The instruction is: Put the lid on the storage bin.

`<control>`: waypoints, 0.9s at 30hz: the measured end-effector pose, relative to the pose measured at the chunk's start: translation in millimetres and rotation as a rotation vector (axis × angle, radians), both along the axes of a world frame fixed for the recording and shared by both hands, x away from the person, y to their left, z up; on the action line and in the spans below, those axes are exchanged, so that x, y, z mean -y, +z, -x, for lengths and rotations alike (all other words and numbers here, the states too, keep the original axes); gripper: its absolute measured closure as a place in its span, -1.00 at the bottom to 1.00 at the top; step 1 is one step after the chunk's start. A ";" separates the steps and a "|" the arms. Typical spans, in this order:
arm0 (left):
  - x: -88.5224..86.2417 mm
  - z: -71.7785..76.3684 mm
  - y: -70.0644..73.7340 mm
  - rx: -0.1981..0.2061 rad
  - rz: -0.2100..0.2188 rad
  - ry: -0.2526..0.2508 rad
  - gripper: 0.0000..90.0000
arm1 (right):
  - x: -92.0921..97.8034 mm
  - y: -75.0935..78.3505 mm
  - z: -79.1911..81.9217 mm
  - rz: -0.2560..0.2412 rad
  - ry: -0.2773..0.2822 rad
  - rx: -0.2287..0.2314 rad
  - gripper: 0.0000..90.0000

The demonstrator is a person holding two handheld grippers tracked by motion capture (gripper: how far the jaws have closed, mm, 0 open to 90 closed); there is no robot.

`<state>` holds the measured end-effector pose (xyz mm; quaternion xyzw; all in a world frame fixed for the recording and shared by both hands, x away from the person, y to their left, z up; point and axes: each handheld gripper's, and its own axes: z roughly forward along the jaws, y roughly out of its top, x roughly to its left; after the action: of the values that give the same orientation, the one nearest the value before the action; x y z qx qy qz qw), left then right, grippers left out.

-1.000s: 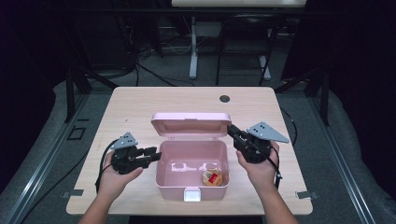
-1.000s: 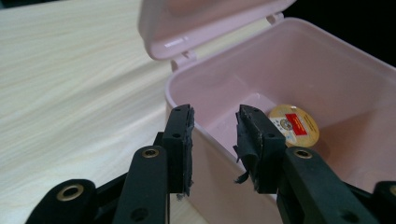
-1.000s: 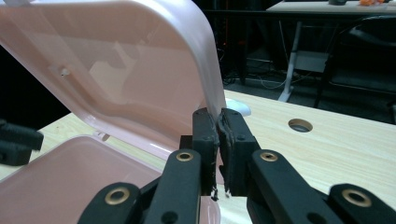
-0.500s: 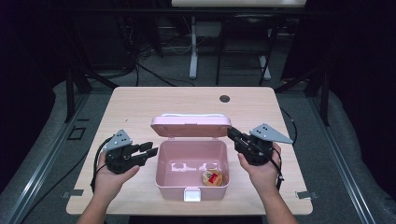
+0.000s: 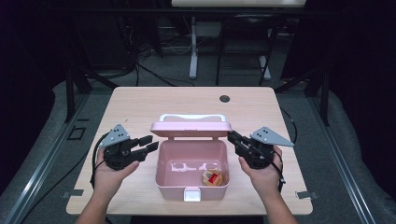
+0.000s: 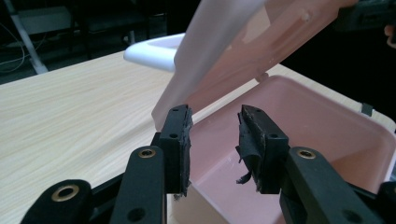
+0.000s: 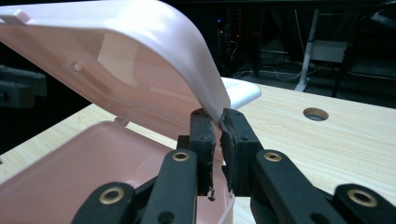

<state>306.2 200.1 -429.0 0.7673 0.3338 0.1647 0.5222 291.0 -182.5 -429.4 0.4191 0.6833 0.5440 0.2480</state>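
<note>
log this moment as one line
right gripper: shut on lid edge | left gripper: open, beside box | lid half raised

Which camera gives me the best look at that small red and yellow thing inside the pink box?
The high view: it looks straight down into the pink box and shows the small red and yellow item on its floor. Both gripper views catch box wall and raised lid instead.

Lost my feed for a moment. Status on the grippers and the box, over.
Right gripper shut on lid edge, lid half raised. Left gripper open beside pink box, holding nothing. Small packet inside; nothing in the way.
</note>
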 end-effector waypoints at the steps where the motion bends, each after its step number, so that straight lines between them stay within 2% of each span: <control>1: 0.2 0.6 1.1 0.002 0.001 0.004 0.41 | 0.1 0.0 0.6 -0.001 0.002 -0.003 0.82; 3: 0.8 1.9 4.1 0.015 0.009 0.010 0.42 | 0.2 0.0 1.5 0.000 0.004 -0.005 0.81; 4: 0.2 2.6 6.2 0.020 -0.003 0.008 0.42 | 0.3 0.0 1.9 0.003 0.005 -0.005 0.81; 7: 2.1 4.6 8.7 0.025 0.019 0.010 0.43 | -0.2 -0.3 3.3 0.005 0.006 -0.008 0.81; 12: 4.4 7.3 11.5 0.040 0.003 0.012 0.51 | 0.5 -1.2 3.9 0.011 0.010 -0.014 0.80; 27: 4.1 12.0 19.3 0.056 0.015 0.017 0.57 | 1.4 2.1 9.0 0.025 0.035 -0.021 0.76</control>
<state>294.3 196.0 -409.7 0.7555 0.3268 0.1883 0.5357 282.0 -183.9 -427.2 0.4098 0.6997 0.5353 0.2365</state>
